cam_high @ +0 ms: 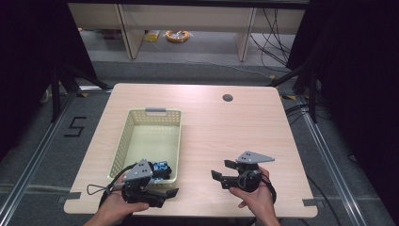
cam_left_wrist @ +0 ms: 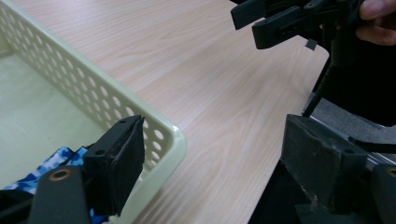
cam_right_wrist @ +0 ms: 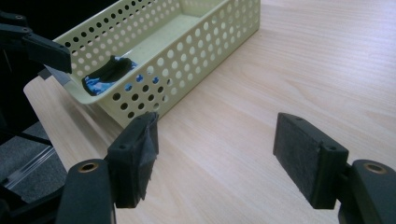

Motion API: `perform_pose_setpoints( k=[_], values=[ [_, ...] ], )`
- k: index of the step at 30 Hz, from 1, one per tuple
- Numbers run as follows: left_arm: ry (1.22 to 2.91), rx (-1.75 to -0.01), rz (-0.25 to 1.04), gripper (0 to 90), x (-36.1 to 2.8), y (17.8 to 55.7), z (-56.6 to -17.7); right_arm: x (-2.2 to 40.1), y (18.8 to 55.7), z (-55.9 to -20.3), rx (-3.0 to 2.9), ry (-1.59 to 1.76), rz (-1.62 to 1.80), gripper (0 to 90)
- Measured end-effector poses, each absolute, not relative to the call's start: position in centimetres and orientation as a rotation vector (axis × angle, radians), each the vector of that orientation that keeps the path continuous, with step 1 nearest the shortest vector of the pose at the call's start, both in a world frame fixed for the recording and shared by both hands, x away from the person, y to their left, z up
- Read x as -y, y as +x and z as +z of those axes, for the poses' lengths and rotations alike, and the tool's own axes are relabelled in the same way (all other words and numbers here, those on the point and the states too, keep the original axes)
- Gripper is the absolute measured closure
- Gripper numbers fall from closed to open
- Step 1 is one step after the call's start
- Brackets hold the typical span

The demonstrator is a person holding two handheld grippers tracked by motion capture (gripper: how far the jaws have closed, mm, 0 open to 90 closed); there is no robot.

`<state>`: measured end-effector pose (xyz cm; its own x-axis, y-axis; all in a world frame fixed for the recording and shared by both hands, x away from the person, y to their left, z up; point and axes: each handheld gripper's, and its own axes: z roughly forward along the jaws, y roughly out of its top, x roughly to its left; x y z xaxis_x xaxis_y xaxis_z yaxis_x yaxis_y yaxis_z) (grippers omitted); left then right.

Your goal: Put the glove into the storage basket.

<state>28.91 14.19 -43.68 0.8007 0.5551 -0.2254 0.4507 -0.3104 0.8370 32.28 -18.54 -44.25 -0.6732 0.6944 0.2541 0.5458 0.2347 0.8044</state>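
A pale perforated basket [cam_high: 149, 141] stands on the left half of the counter [cam_high: 226, 136], its long sides running from the near edge toward the far edge, with a grey handle on its far rim. Inside it, in the end toward the near edge, lies a blue-and-white patterned item with a black part [cam_high: 161, 168]; the right gripper view shows it [cam_right_wrist: 106, 76] through the holes of the wall, resting on the basket floor. The left tongs [cam_high: 167, 192] are held low at the near left corner of the counter, just beside the basket's near right corner; in the left gripper view the jaws stand wide apart, one over the basket's corner rim [cam_left_wrist: 163, 135] and the other beyond the near edge of the counter, with nothing between them. The right tongs [cam_high: 222, 170] hover over the near edge, right of the middle, pointing toward the basket and well apart from it. Their jaws stand wide open over bare wood, holding nothing. The person's hands grip both tools from the near edge.
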Motion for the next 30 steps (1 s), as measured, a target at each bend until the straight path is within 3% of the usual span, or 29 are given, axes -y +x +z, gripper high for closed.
perform_pose_setpoints(
  k=[9,17,30],
  values=[
    [1.960,-0.693,0.110,19.9,-13.2,27.3,-43.8,18.9,31.0,-44.6,-2.327,1.263,1.442,29.3],
    [1.963,-0.634,0.087,16.9,-12.9,26.6,-44.5,19.5,30.4,-45.3,-2.308,1.236,1.439,20.5],
    [2.041,-0.606,0.052,16.4,-12.0,25.0,-47.0,20.1,28.9,-46.1,-2.289,1.239,1.446,17.9]
  ],
)
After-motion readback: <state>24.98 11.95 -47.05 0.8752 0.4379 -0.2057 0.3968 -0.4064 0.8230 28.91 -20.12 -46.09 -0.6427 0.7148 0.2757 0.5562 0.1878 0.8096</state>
